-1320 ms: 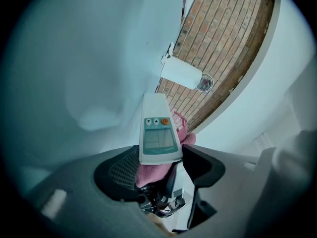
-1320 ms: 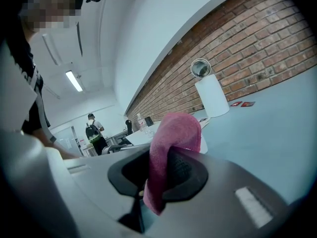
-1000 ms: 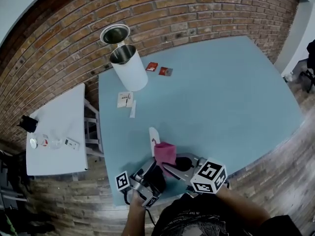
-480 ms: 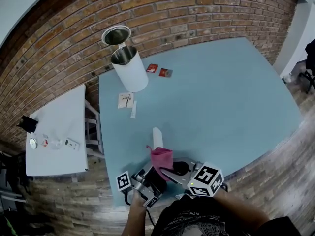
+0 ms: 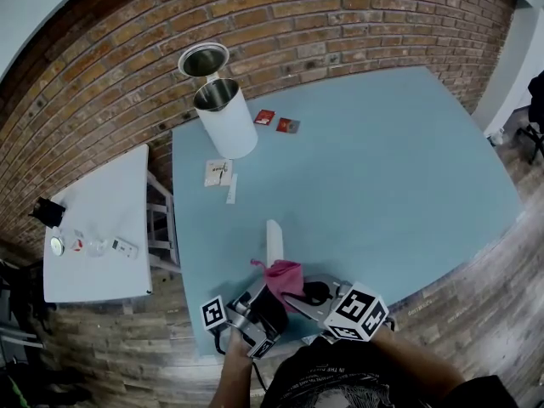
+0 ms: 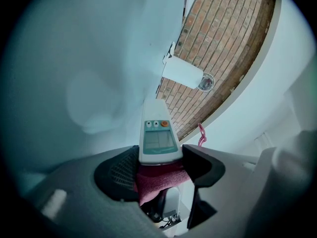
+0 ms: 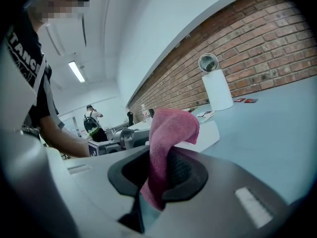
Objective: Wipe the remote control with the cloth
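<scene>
We hold the remote control by its near end in the left claw, whose two dark pads are pressed against the remote's sides. Its white body sticks out away from us over the blue surface, close to that surface's near edge, with the screen and small buttons facing up toward the left claw's camera. The pink cloth is pinched in the right claw, its pads closed on a fold of the fabric. The free end stands up from the pads and drapes over the near part of the remote. From the left claw's view the cloth lies bunched just under the remote's near end, between the pads, touching the remote. In the head view both claws sit side by side right in front of our body, the cloth between them and the remote pointing toward the brick wall. Well apart, at the far left corner of the surface, stands a white cylindrical canister with its round lid tipped open. Two small red packets lie just beside it, and some paper cards lie nearer to us. A smaller white side table stands to the left, carrying a few small items we cannot make out.
</scene>
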Tool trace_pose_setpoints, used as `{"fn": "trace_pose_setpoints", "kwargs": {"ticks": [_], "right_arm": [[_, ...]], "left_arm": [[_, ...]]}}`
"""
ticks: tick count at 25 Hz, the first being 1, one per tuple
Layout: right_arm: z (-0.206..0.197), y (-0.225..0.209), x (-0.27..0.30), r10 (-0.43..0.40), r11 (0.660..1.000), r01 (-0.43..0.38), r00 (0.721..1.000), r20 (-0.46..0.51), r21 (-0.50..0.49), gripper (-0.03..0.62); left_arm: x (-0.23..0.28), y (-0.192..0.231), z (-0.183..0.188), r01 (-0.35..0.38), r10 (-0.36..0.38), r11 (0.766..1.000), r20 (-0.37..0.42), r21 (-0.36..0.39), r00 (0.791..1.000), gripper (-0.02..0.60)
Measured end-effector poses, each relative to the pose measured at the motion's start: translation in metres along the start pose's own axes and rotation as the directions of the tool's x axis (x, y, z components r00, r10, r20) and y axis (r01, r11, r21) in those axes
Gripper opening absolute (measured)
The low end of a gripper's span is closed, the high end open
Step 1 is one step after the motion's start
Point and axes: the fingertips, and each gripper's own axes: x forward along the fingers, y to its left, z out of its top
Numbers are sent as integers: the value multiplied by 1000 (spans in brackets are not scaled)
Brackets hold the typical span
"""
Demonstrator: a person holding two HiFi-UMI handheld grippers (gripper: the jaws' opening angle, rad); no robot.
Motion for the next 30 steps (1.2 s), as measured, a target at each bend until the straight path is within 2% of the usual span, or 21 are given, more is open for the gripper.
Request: {"fn": "trace_pose_setpoints", "kwargs": {"ticks": [2, 4, 5, 7, 10, 13, 14, 16, 20, 22, 25, 27, 28, 30], "right_arm": [[-2, -1, -1, -5, 1000, 5, 1000, -2, 6, 66], [4, -4, -6, -10, 999, 8, 999, 37, 42, 66], [11, -7, -10, -18, 998, 13, 997, 72, 69, 66], [26, -19, -23, -59, 991, 40, 987, 149, 126, 66], [38, -45, -42, -161, 977, 127, 966, 202, 174, 66], [35, -67, -54, -240, 958, 200, 951, 193, 204, 66], [33, -72, -57, -259, 953, 218, 947, 188, 213, 66], [30, -80, -63, -286, 944, 244, 941, 179, 224, 66], [25, -88, -68, -321, 929, 277, 932, 166, 245, 66], [22, -91, -67, -335, 924, 292, 930, 153, 249, 66], [18, -93, -66, -354, 915, 315, 926, 129, 250, 67], [17, -94, -65, -363, 912, 325, 924, 122, 251, 66], [16, -94, -65, -368, 910, 331, 922, 118, 250, 67], [15, -94, -64, -378, 905, 343, 920, 107, 250, 67]], "left_arm": [[0, -1, 0, 3, -3, 1000, 2, 2, 1000, 279], [0, 0, 0, -7, 7, 1000, 6, 19, 1000, 279], [0, 1, 0, -26, 26, 999, 6, 45, 1000, 279], [0, 5, -1, -96, 98, 985, -7, 142, 995, 279], [2, 10, -5, -207, 228, 924, -29, 321, 973, 279], [5, 14, -5, -280, 326, 840, -18, 464, 945, 279], [4, 16, -3, -312, 366, 802, -6, 509, 931, 279], [1, 21, -1, -379, 452, 711, 28, 593, 892, 279], [1, 22, 2, -440, 560, 525, 93, 729, 824, 279], [1, 24, 4, -454, 612, 404, 134, 794, 780, 279], [-1, 30, 8, -451, 690, 195, 205, 871, 694, 281], [-3, 33, 10, -436, 722, 67, 258, 897, 642, 281], [-4, 34, 11, -426, 731, 13, 283, 904, 622, 281], [-6, 37, 12, -404, 737, -81, 327, 911, 591, 282]]}}
